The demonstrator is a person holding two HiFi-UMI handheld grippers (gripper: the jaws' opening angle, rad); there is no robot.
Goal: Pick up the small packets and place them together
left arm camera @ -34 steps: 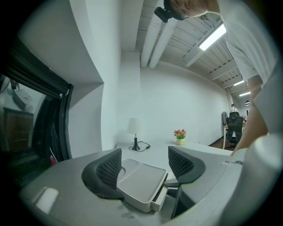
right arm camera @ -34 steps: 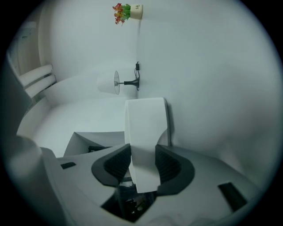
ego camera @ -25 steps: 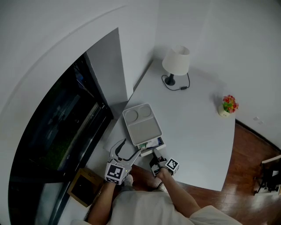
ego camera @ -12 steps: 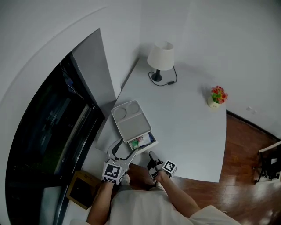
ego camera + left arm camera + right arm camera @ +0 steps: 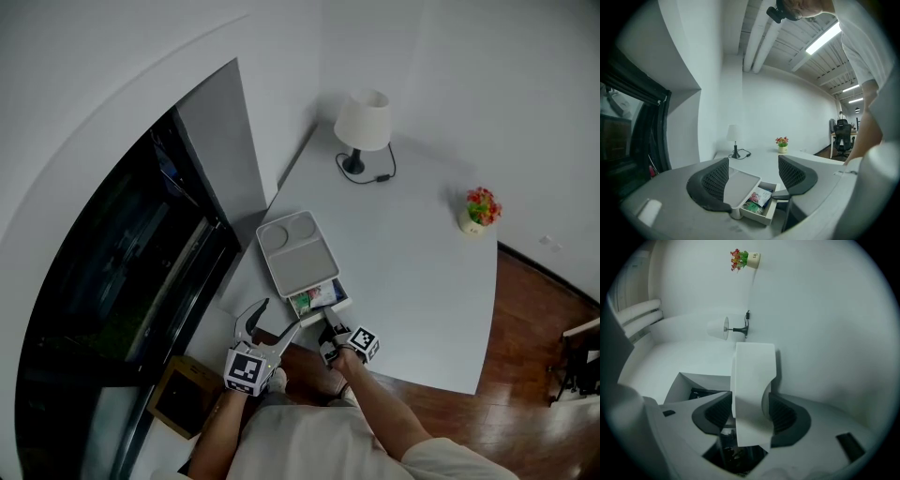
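**Packets (image 5: pixel 314 298) ahead in open drawer (image 5: pixel 341 304)**
Nearer right tongs (image 5: pixel 328 331) just easing off drawer front (image 5: pixel 752 394); left tongs (image 5: pixel 281 315) gape empty.

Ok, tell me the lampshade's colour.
White; the lampshade shows best in the head view.

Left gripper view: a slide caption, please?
Open left tool faces a pulled-out drawer of small packets on a white table.
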